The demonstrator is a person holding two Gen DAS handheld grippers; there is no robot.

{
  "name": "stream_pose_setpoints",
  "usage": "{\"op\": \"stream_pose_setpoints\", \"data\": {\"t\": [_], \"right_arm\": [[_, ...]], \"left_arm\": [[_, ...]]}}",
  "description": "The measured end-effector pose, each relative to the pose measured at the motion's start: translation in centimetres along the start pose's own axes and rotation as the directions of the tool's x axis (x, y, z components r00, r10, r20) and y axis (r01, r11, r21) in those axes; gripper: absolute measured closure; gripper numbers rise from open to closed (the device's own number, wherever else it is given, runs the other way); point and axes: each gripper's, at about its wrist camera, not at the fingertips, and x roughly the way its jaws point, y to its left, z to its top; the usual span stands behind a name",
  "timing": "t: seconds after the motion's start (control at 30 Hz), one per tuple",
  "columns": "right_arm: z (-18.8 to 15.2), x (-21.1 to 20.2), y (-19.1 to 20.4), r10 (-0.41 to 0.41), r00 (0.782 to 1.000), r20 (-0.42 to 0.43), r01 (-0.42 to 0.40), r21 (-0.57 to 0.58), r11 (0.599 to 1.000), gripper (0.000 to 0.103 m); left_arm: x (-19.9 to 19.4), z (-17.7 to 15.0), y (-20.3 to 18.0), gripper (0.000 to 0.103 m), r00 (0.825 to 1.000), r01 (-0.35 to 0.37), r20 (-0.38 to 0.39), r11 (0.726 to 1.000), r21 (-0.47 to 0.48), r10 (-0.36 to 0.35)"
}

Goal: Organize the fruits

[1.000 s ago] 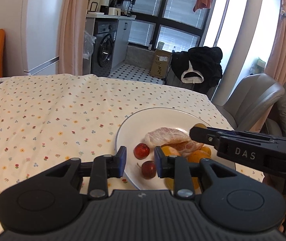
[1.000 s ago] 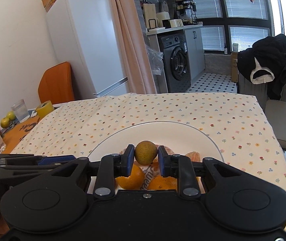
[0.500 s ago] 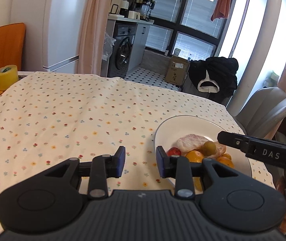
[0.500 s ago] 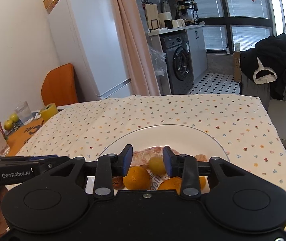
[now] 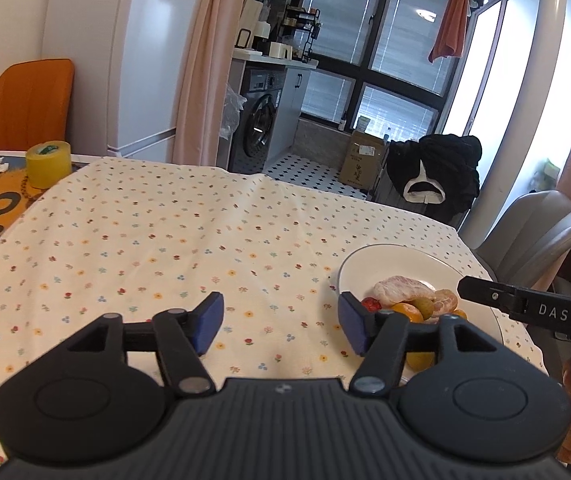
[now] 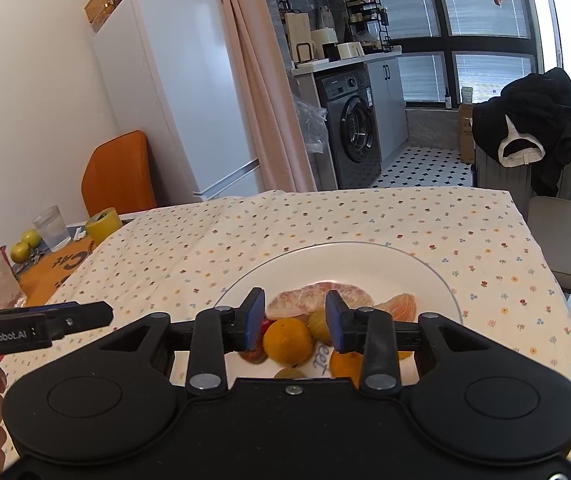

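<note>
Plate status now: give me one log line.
left gripper: open, empty, over tablecloth | right gripper: open, empty, above plate | fruit pile: on plate

Your table wears a flower-dotted cloth (image 6: 325,220). Behind it: white fridge (image 6: 189,92), orange chair (image 6: 119,174), pink curtain (image 6: 257,80). Beyond the curtain you see a grey washing machine (image 6: 355,128) under a counter and a black-and-white tiled floor (image 6: 425,166). Big windows (image 5: 389,44) let in bright daylight. A black garment (image 6: 533,116) is draped over a chair.
</note>
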Motion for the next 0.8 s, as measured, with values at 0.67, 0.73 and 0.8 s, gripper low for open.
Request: {"op": "stream_pose_setpoints", "data": {"t": [0.67,0.73,0.8], "right_arm": [[-1.9,-4.1,3.4,0.021,1.0,-0.005,-0.021,0.004,1.0,0.052],[-2.0,-4.5,4.0,-0.002,1.0,-0.006,0.002,-0.006,1.0,0.046],[-2.2,-4.9,4.3,0.017,1.0,-0.002,-0.017,0.007,1.0,0.038]], "left_arm": [[-5.7,-1.1,1.9,0.012,0.999,-0.02,0.027,0.999,0.026,0.019],[-6.4,-1.2,2.1,0.01,0.999,-0.019,0.034,0.999,0.031,0.018],[-7.0,-1.3,2.3,0.009,0.999,-0.026,0.038,0.999,0.033,0.025]]}}
